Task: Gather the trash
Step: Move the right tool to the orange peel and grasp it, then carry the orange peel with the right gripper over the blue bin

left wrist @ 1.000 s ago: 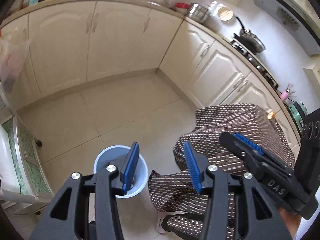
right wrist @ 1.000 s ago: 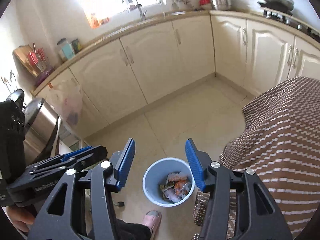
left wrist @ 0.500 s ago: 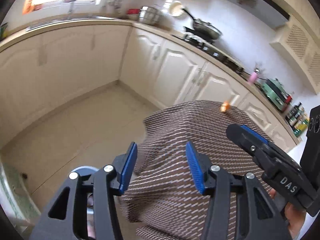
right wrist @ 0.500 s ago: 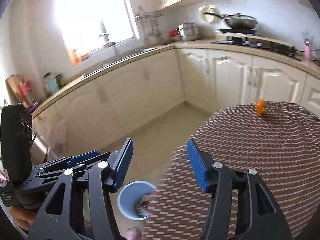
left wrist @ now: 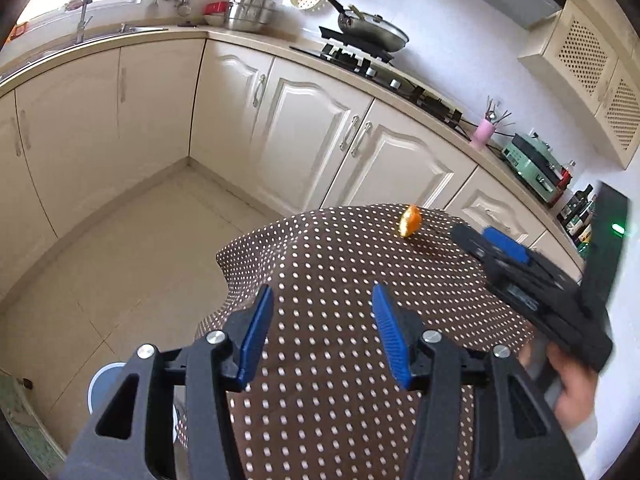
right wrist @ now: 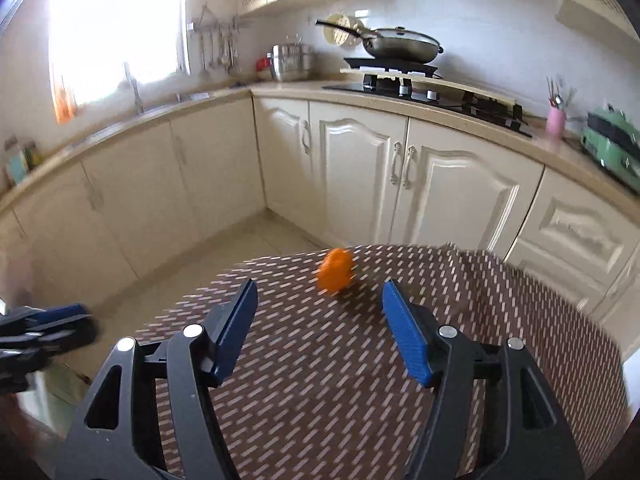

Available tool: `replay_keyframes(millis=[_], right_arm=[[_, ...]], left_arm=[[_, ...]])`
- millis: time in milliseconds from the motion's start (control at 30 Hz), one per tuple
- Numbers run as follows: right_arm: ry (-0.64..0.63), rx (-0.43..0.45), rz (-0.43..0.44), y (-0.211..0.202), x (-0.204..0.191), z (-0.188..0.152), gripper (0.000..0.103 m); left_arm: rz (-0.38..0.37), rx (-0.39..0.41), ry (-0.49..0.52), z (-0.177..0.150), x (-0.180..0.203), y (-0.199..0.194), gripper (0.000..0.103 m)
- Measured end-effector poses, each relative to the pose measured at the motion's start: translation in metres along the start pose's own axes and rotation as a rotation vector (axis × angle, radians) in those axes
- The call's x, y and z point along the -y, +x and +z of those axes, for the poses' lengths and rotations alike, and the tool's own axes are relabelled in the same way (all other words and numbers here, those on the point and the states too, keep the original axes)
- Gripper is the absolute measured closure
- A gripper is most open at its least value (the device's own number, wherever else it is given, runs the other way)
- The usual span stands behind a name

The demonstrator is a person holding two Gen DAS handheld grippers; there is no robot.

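Hovering over a round table draped in a brown dotted cloth point(left wrist: 328, 264), both grippers pointing down toward it at a slant. Left gripper point(left wrist: 320, 320) standing partly apart, blue pads bare, nothing between them but cloth below. Right gripper point(right wrist: 320, 322) spreading its jaws wider at this moment, likewise carrying nothing, its view smeared by motion blur. Lying on the far part of the tablecloth, near the edge facing the cabinets, a small crumpled orange piece of trash point(left wrist: 410, 221); appearing in the right wrist view just beyond and between the right fingertips, a little nearer the left one, still clear of both pads. Sitting well ahead of the left gripper and off to its right side. Showing at the right of the left wrist view, the right gripper body held in a person's hand point(left wrist: 568, 380). Peeking out at lower left, on the floor beside the table's hanging cloth, the rim of a pale blue bin point(left wrist: 102, 380), mostly hidden behind the left gripper's frame. Standing on the hob behind, a lidded pan point(right wrist: 402, 46).
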State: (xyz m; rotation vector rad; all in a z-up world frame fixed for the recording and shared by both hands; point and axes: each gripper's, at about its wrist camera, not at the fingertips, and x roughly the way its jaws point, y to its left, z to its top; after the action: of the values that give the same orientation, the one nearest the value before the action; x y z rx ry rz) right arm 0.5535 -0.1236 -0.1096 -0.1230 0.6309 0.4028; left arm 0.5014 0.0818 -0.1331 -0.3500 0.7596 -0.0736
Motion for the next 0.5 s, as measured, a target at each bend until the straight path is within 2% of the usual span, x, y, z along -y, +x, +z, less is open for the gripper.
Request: replay_keyframes(millis=[200, 233, 267, 300, 367, 500], right_arm=[[-0.018, -0.086, -0.033, 0.068, 0.008, 0.011, 0.041], [-0.020, -0.123, -0.071, 0.079, 0.008, 0.010, 0.046], [-0.019, -0.151, -0.088, 0.085, 0.008, 0.008, 0.059], [-0.017, -0.171, -0.090, 0.090, 0.006, 0.005, 0.063], [-0.031, -0.174, -0.106, 0.089, 0.002, 0.002, 0.070], [-0.052, -0.134, -0.068, 0.061, -0.019, -0.001, 0.073]], left_arm=[[0.041, -0.004, -0.037, 0.004, -0.031, 0.014, 0.051], [0.048, -0.008, -0.040, 0.004, -0.035, 0.016, 0.051], [0.052, -0.010, -0.044, 0.004, -0.039, 0.016, 0.051], [0.057, -0.014, -0.051, 0.003, -0.044, 0.017, 0.051], [0.057, -0.018, -0.058, 0.003, -0.052, 0.016, 0.051], [0.057, 0.000, -0.059, -0.001, -0.061, 0.004, 0.051]])
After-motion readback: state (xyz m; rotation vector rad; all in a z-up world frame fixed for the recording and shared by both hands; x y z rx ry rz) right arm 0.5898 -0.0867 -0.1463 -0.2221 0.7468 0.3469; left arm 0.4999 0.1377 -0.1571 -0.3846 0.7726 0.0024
